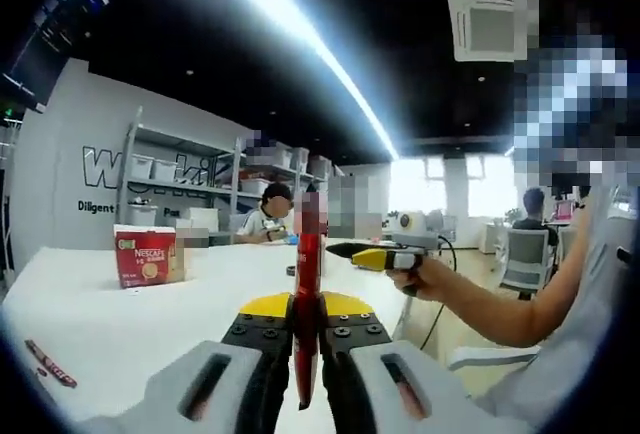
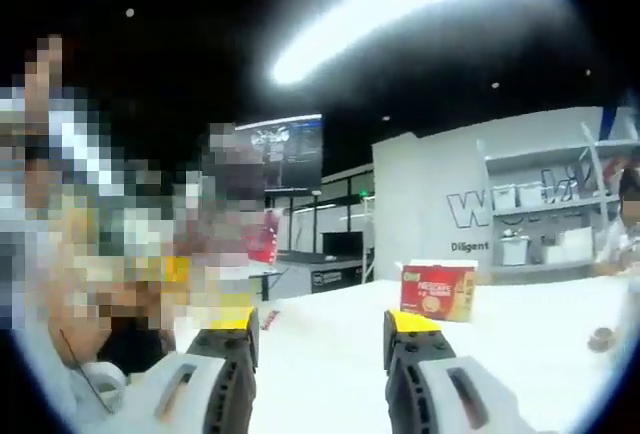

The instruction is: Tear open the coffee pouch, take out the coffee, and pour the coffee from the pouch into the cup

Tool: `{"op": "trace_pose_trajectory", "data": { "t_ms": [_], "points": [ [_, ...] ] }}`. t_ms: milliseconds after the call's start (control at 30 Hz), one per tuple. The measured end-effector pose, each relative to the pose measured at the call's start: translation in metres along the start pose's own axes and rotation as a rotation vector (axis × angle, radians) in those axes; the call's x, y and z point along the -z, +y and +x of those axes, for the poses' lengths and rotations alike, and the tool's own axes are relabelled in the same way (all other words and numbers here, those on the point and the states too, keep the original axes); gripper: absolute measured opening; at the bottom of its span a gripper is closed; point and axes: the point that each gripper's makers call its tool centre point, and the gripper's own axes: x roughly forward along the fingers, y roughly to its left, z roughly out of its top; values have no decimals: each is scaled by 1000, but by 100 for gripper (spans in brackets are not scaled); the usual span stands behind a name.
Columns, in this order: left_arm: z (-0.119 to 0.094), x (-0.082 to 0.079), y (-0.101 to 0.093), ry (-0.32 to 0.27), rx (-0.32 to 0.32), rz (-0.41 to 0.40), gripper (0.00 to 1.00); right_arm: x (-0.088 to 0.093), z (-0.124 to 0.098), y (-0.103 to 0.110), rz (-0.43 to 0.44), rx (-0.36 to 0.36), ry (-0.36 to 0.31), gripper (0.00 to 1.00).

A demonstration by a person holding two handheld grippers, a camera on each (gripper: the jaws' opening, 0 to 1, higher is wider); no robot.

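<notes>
A slim red coffee stick pouch [image 1: 309,239] stands upright above the white table [image 1: 120,324], and my left gripper [image 1: 308,309] is shut on its lower part. My right gripper [image 1: 375,255] comes in from the right, held by a hand [image 1: 432,279], with its tip just right of the pouch and apart from it. In the right gripper view my right gripper [image 2: 322,326] is open with nothing between its jaws. A small round object [image 2: 600,338] sits on the table at the far right, too blurred to name.
A red Nescafe box [image 1: 146,255] [image 2: 437,290] stands on the table. A small red strip [image 1: 50,364] lies near the table's left edge. A person [image 1: 268,216] sits behind the table by shelving, and office chairs [image 1: 525,256] stand at the right.
</notes>
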Motion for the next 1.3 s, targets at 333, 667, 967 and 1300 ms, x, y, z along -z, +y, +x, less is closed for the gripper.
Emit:
{"op": "trace_pose_trajectory", "data": {
  "t_ms": [333, 667, 967, 1300],
  "points": [
    [0, 6, 12, 12, -10, -14, 12, 10, -37, -117, -53, 245, 18, 54],
    [2, 10, 18, 24, -25, -15, 12, 27, -84, -224, -61, 421, 49, 54],
    [3, 11, 22, 28, -32, -17, 12, 30, -106, -274, -63, 547, 37, 54],
    [8, 24, 31, 50, -37, -32, 12, 56, -145, -360, -14, 918, -7, 57]
  ]
}}
